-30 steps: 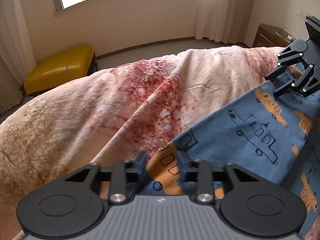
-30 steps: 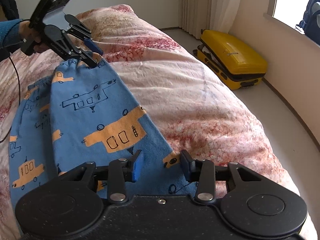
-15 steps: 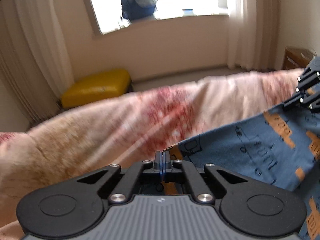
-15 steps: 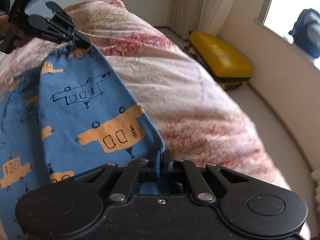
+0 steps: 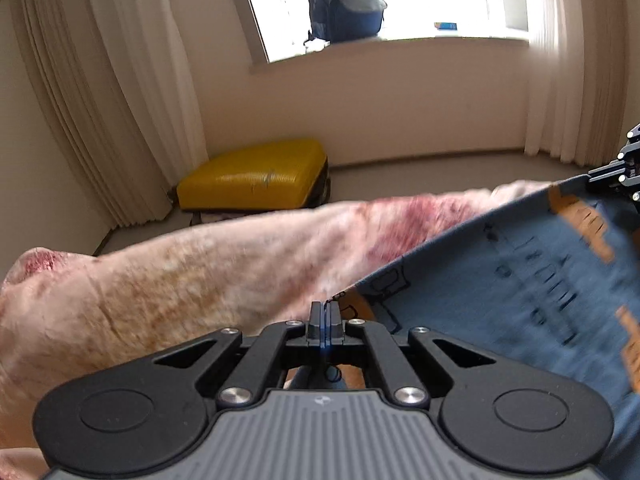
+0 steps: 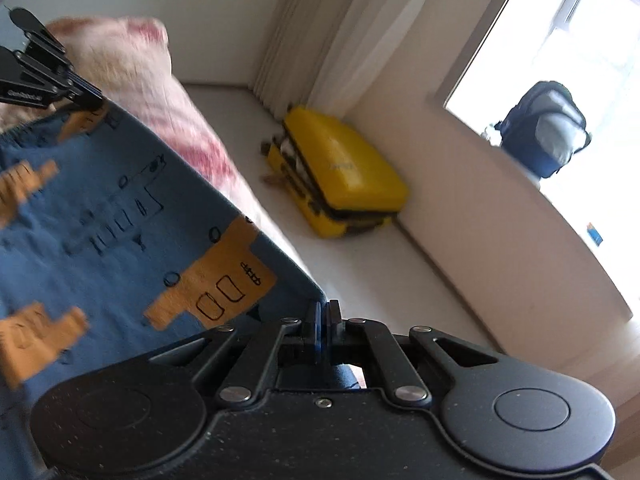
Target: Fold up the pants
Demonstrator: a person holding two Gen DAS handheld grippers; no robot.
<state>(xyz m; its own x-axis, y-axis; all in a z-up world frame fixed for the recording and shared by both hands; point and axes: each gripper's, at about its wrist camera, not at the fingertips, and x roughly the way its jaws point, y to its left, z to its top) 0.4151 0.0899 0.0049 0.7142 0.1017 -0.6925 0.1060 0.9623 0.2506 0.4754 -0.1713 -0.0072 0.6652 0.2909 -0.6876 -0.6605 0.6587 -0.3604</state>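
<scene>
- Left gripper (image 5: 325,312) pressed together, pinching one corner of the blue pants (image 5: 520,280); right gripper (image 6: 322,314) pinching the other corner of the same edge.
- Pants edge stretched taut between the two, lifted off the pink-and-red blanket (image 5: 160,280); rest of the fabric hangs toward the bed, blurred.
- Bare floor (image 6: 360,272) open beyond the bed edge.
- Yellow suitcase (image 5: 256,176) lies by the wall near the curtains (image 5: 100,100); dark backpack (image 5: 344,4) on the window sill.

Soft cloth pants (image 5: 520,280), glossy suitcase (image 5: 256,178)
</scene>
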